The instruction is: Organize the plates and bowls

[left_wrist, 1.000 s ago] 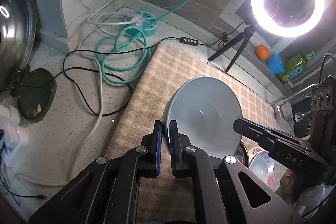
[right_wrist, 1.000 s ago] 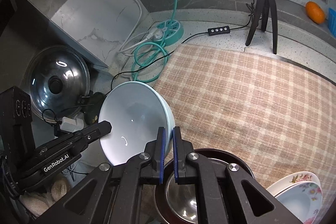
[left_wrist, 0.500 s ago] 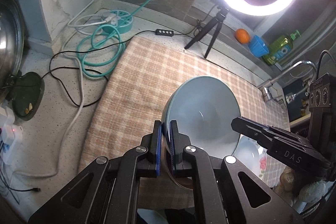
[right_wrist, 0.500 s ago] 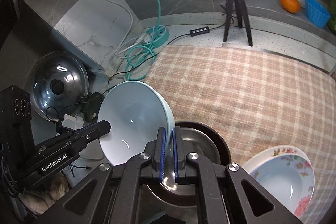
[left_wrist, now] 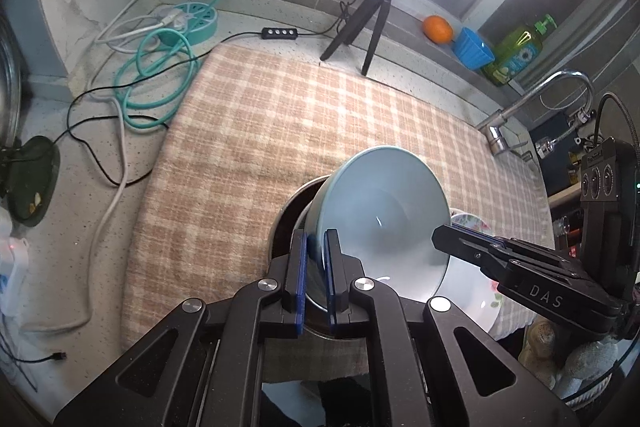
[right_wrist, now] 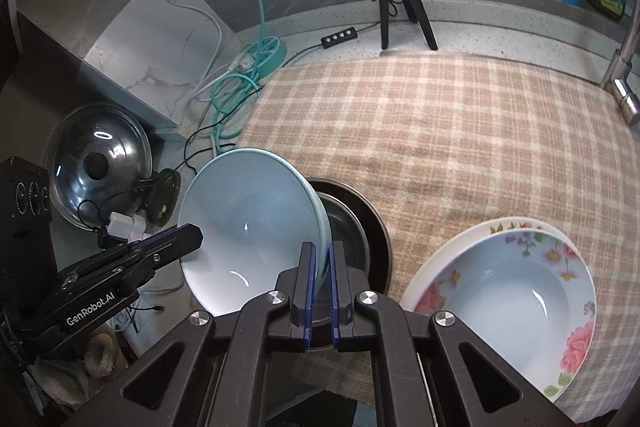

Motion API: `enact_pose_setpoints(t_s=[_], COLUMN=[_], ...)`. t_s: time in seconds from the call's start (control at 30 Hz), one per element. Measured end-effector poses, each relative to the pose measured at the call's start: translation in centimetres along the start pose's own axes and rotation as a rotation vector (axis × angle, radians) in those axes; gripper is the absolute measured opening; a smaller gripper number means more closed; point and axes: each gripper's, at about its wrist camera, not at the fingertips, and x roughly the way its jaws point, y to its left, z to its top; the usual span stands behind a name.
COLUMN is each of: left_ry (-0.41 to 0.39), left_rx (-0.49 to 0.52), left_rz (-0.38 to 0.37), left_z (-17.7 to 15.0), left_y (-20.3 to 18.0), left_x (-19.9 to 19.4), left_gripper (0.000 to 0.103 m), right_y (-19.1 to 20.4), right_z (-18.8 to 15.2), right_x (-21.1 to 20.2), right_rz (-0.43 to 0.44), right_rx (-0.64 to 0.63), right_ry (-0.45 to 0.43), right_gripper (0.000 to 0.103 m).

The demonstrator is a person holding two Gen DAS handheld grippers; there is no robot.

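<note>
Left wrist view: the left tongs (left_wrist: 316,267) are clamped on the near rim of the pale blue bowl (left_wrist: 380,215), which is tilted steeply with its opening turned to the right. The bowl hangs above a dark metal bowl (left_wrist: 294,203) on the checked cloth (left_wrist: 260,131) covering the table (left_wrist: 80,195). The right tongs (left_wrist: 448,241) reach in from the right and pinch the opposite rim. A floral plate (left_wrist: 476,291) lies just behind. Compared with a second ago, the view has swung away from the teal cable (left_wrist: 156,79) toward the cloth's near edge, and the bowl now sits over the metal bowl.

Right wrist view: the right tongs (right_wrist: 320,283) grip the blue bowl's (right_wrist: 248,223) rim, the bowl tipped to the left. The left tongs (right_wrist: 188,237) hold its far rim. The metal bowl (right_wrist: 360,223) is directly behind, and the floral plate (right_wrist: 508,287), once barely in view, now shows fully at right.
</note>
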Motion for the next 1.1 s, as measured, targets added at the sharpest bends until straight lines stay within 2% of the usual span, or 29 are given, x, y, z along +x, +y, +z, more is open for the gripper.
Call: enact_pose_setpoints(t_s=[0.57, 1.1], left_ry=[0.106, 0.127], left_rx=[-0.011, -0.02], left_rz=[0.0, 0.001], left_z=[-0.7, -0.5], left_y=[0.1, 0.5], left_x=[2.8, 3.3], left_gripper=[0.007, 0.007], right_y=[-2.0, -2.3], right_z=[-1.0, -1.0], right_x=[2.3, 3.4], right_rz=[-0.01, -0.001], right_rx=[0.053, 0.065], right_ry=[0.065, 0.098], right_gripper=[0.006, 0.006])
